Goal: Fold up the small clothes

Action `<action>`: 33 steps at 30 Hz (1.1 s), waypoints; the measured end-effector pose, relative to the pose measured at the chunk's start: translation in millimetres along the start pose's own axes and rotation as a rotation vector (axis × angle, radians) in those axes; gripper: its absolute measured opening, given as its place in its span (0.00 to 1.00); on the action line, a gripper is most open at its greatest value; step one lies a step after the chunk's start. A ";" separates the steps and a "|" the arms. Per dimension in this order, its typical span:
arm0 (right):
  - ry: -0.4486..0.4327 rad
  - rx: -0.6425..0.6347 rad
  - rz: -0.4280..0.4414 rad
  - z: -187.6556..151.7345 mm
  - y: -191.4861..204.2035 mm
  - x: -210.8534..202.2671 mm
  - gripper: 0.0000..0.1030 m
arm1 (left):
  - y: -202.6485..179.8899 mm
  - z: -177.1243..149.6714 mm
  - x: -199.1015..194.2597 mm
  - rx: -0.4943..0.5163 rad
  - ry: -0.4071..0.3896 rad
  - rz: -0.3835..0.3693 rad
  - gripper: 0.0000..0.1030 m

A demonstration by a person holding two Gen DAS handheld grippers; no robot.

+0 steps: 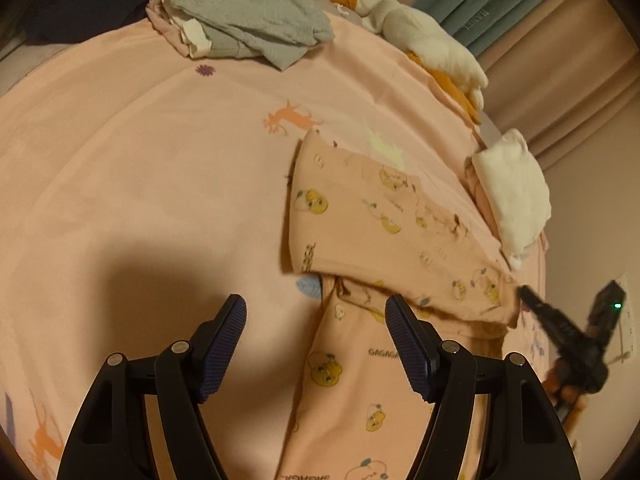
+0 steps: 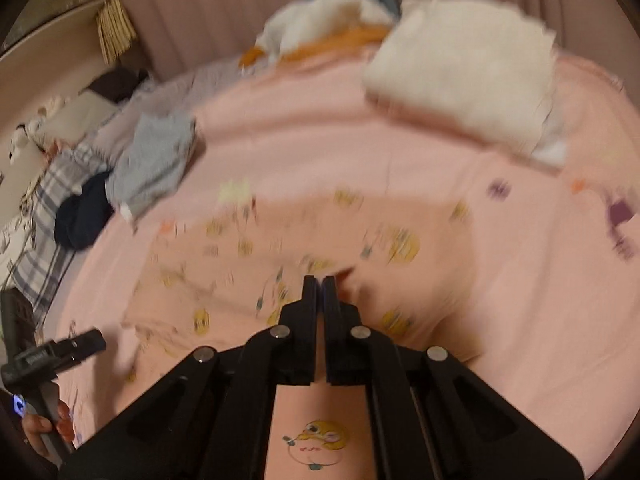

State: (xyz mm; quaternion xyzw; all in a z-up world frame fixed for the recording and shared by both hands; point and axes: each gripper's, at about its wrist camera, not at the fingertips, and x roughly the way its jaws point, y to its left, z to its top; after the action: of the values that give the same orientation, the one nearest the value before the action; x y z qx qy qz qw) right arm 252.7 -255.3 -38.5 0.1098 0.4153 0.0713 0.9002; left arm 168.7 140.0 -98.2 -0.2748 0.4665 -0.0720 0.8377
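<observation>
The right gripper [image 2: 319, 280] has its jaws pressed together on a pinch of the pink printed garment [image 1: 384, 216], and the cloth runs back between them toward the handle. That pinch looks meant to carry one edge over the rest of the piece. The right wrist view is smeared with motion blur, so I cannot tell exactly which edge it has.

The left gripper [image 1: 316, 320] hangs low over the bed [image 1: 140, 160] with its jaws wide apart and nothing between them. A length of the garment runs under its right finger, toward 5 o'clock in the left wrist view. I judge it is waiting to pin or take the near part while the other hand lays the fold.

The garment lies on the pink sheet toward 3 o'clock from the left gripper. One flap is already turned over across the lower part, so the fold seems partly made but not yet flat.

Up at 12 o'clock sits a loose grey garment [image 1: 248, 12], probably still to be done. At 2 o'clock lies a white fluffy garment [image 1: 424, 36] on something orange. A neat white folded piece [image 1: 512, 192] rests at 3 o'clock, near the bed's edge, likely the finished pile kept out of the working space.
</observation>
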 end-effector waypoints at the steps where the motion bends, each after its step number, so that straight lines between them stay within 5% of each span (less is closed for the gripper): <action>1: -0.015 0.000 -0.010 4.0 -3.4 -5.6 0.03 | -0.3 1.5 0.1 0.001 -0.002 -0.005 0.68; 4: -0.040 0.022 -0.079 11.2 -26.8 -14.6 0.03 | -5.0 5.8 3.3 0.014 -0.007 -0.010 0.68; 8: 0.089 0.109 0.038 -3.2 -46.2 3.9 0.08 | -7.4 8.5 7.4 0.011 -0.007 -0.020 0.68; 10: 0.119 0.125 0.070 -13.9 -45.5 14.4 0.15 | -7.2 8.3 9.1 0.011 -0.005 -0.019 0.68; 12: 0.146 0.157 0.098 -25.2 -39.9 24.7 0.36 | -7.4 7.6 10.0 0.010 0.001 -0.020 0.68; 13: 0.161 0.170 0.114 -28.5 -38.4 30.2 0.39 | -8.2 7.1 10.7 0.011 0.004 -0.019 0.68; 17: 0.214 0.144 0.101 -36.8 -22.5 56.0 0.38 | -9.3 6.2 9.5 0.018 0.004 -0.016 0.68; 21: 0.238 0.059 0.027 -39.5 -9.7 72.9 0.09 | -5.8 5.4 8.4 0.000 0.003 -0.012 0.68; 23: 0.223 0.024 0.014 -38.1 -4.1 71.2 0.06 | -3.0 6.5 8.4 -0.004 0.003 -0.011 0.68; 33: -0.029 0.019 -0.024 8.5 -23.3 -13.0 0.05 | 6.3 14.1 0.1 -0.020 -0.017 -0.006 0.68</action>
State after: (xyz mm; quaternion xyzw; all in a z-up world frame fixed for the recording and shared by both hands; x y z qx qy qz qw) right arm 251.7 -281.8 -29.6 0.1144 0.4043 0.0552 0.9058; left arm 179.4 150.8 -95.8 -0.2852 0.4590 -0.0673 0.8387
